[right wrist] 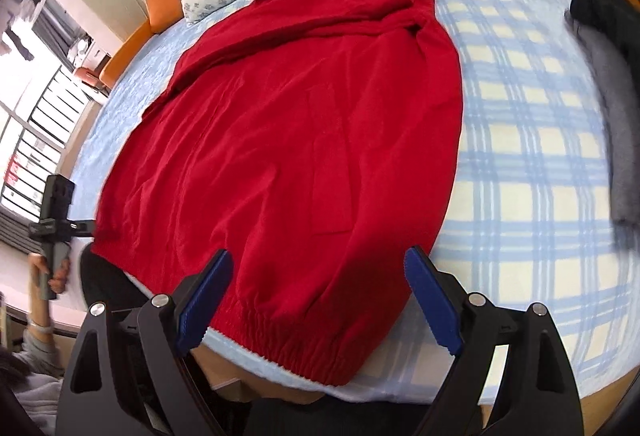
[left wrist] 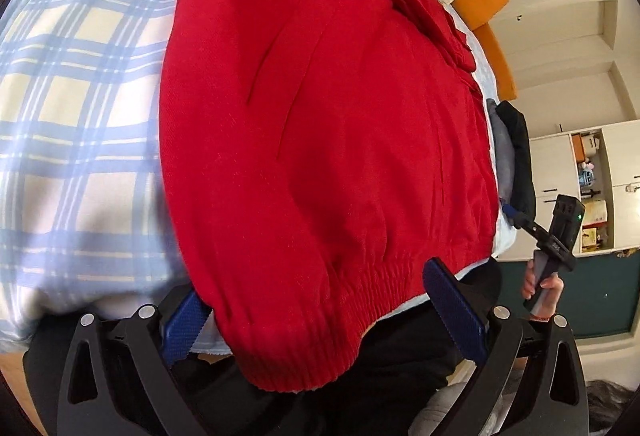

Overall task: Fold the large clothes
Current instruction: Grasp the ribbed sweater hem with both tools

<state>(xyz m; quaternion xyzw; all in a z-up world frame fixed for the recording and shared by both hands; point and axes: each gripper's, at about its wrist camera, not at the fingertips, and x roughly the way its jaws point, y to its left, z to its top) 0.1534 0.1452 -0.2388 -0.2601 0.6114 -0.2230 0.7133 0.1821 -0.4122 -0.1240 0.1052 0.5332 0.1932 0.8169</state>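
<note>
Broadly, red jacket (right wrist: pixel 288 140) lies flat on the bed (right wrist: pixel 520 140), long axis running straight away from both sets of jaws: collar far end near the pillows, ribbed hem (right wrist: pixel 296 340) nearest, overhanging the bed edge.

Left gripper (left wrist: pixel 320 316): jaws wide apart, holding nothing. Hem passes between the blue pads (left wrist: pixel 452 304) in this view; one pad partly tucked behind the cloth on the left side. Whether any pad touches fabric, cannot tell. This hem corner droops just ahead of and below the jaws.

Right gripper (right wrist: pixel 320 300): jaws wide apart, empty. Hem band sits just ahead, between the two pad tips, apart from them as far as the view shows. Its right-hand hem corner lies below the right pad.

Judgement: each hand is nearer its own hem corner, left perhaps a shade closer in. Coming move likely turns on hem lying crosswise to the jaws while the garment's length runs forward, so a pinch at both corners could carry the hem up toward the collar.

Dark clothes (right wrist: pixel 600 36) lie well off to the right.
</note>
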